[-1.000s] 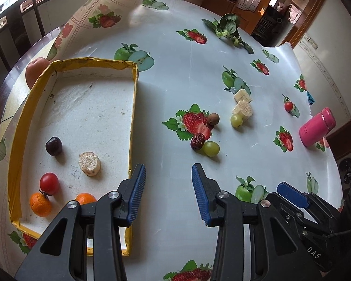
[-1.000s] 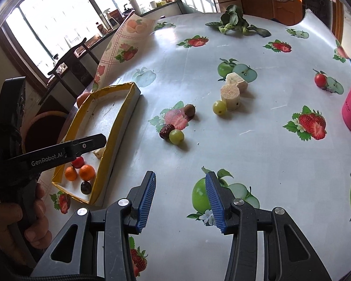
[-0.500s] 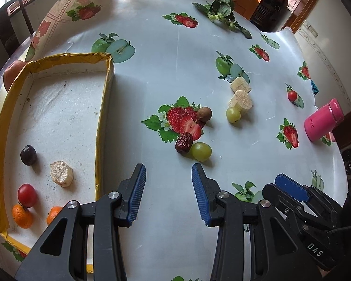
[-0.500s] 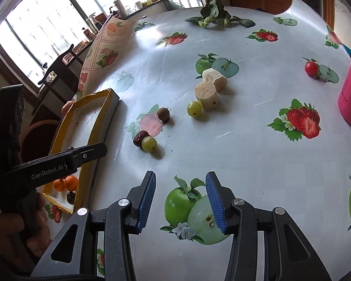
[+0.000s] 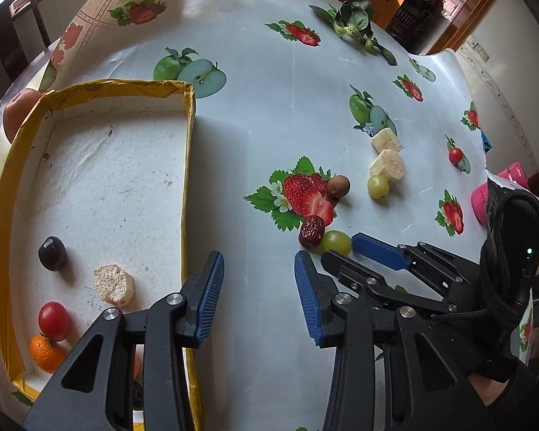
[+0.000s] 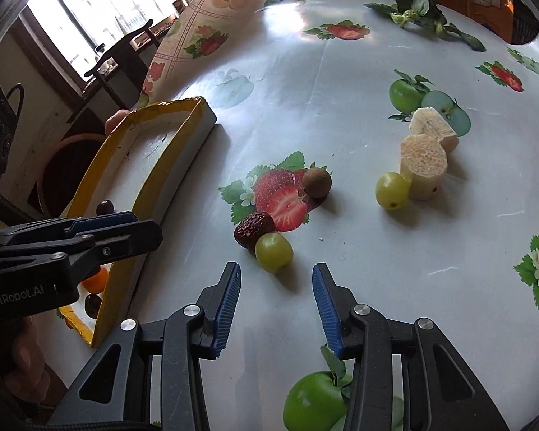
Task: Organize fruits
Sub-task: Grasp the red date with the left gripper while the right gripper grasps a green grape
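A yellow-rimmed tray (image 5: 188,151) holds a dark plum (image 5: 52,253), a pale cut chunk (image 5: 114,284), a red tomato (image 5: 54,320) and an orange (image 5: 46,353). On the cloth lie a red date (image 6: 253,228), a green grape (image 6: 273,252), a brown round fruit (image 6: 316,182), a second grape (image 6: 392,190) and two pale chunks (image 6: 424,165). My right gripper (image 6: 276,307) is open, just short of the near grape. My left gripper (image 5: 258,298) is open and empty beside the tray's right wall.
A pink bottle (image 5: 492,195) stands at the right table edge. Leafy greens (image 5: 352,21) lie at the far side. A chair (image 6: 125,57) and window are beyond the table's left side. The cloth has printed fruit pictures.
My right gripper has moved forward and left toward the date and near grape. My left gripper has shifted back toward the tray's right wall. Both stay open.
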Available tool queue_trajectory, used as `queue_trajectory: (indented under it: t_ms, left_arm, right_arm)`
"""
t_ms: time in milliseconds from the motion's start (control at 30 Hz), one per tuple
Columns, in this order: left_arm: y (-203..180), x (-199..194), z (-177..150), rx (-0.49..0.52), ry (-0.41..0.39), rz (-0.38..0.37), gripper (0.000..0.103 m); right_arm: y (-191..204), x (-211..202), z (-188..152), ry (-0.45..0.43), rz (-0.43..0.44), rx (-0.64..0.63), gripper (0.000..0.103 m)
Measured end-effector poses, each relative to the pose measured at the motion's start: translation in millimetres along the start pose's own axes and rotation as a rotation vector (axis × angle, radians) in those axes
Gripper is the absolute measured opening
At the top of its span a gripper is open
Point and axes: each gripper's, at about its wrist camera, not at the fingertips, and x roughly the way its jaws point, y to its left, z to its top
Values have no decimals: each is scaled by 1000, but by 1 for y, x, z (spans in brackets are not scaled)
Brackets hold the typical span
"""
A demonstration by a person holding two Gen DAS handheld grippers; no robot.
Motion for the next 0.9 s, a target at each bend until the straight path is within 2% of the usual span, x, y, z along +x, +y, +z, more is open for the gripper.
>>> queue_trajectory:
  t_ms: [100, 133, 300, 500, 533, 633, 900]
  left_arm:
    - [-7, 8, 4, 18, 13, -9, 39]
    - [-11, 11, 5, 27, 18, -13, 39]
    - [-34, 29, 10, 84, 38, -28, 39]
    - [-55, 65, 14, 118, 78, 32, 37]
    - [-59, 64, 15, 138, 47, 54, 33]
    - [-64, 67, 16, 155, 46, 78, 18]
    - [-60, 44, 5, 134, 21, 92, 18]
  right_arm:
    - [0, 12, 7, 4, 2, -6, 30]
    - [0, 13, 8, 5, 6, -6, 24]
    - [-19, -12, -2, -26, 4, 61, 23]
    - [-51, -43, -25, -50, -40, 175, 23]
    - [-55, -46, -28, -52, -48, 189, 23]
    - [-64, -55, -37, -51, -50, 216, 23]
    - [-56, -76, -45, -82, -48, 215, 23]
